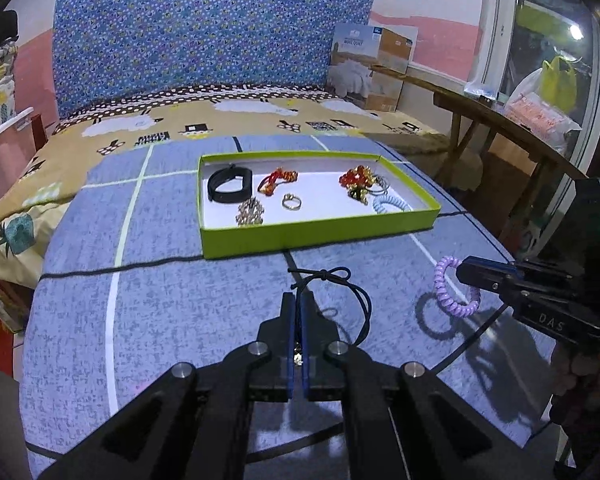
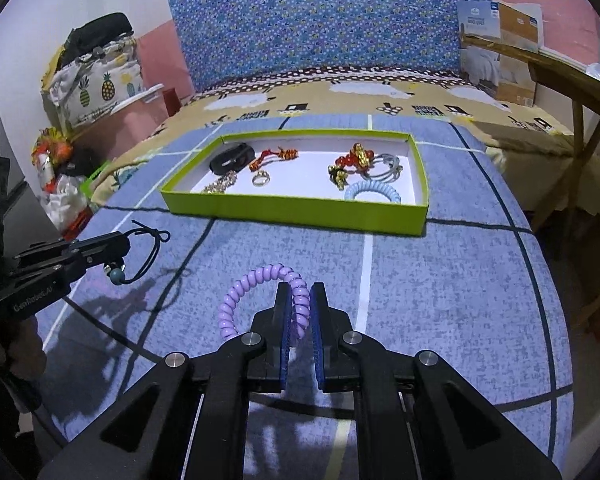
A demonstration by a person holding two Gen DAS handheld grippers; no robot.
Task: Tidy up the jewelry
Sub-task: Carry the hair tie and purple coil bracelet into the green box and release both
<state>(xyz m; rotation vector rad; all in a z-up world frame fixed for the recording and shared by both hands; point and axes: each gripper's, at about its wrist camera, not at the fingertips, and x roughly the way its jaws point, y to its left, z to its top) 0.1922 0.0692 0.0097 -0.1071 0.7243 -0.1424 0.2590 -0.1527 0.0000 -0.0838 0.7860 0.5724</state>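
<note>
Carrying two pieces toward the tray; entries run near to far.

1. Left gripper [image 1: 299,300]: jaws pressed together on the black cord bracelet [image 1: 342,286], pinching it near its knot. The loop and a blue bead [image 2: 116,276] hang free below the jaws, above the blue checked cloth [image 1: 180,300]. Held low and roughly level, pointing at the near wall of the tray.

2. Right gripper [image 2: 300,300]: jaws pinching one side of the purple coil band [image 2: 260,284], so the ring stands upright and off to the left of the jaws. Also level, aimed at the tray, on the right of the scene, well apart from the left gripper.

3. Green tray [image 1: 320,240]: shallow, white floor, beyond both grippers. Contents, left to right: black band [image 1: 230,186], gold chain piece [image 1: 251,212], red knotted cord [image 1: 278,180], ring [image 1: 291,202], red-and-gold cluster [image 1: 356,184], grey hoops [image 2: 384,168], pale blue coil [image 1: 390,204].

Handling advice: the bare floor lies at centre, between ring and cluster, and along the near edge. Probably best to lift each piece clear of the near wall before lowering, since the dangling loop could snag the rim. Release one at a time, cord piece toward the bracelets on the left, purple coil beside the pale blue one.
</note>
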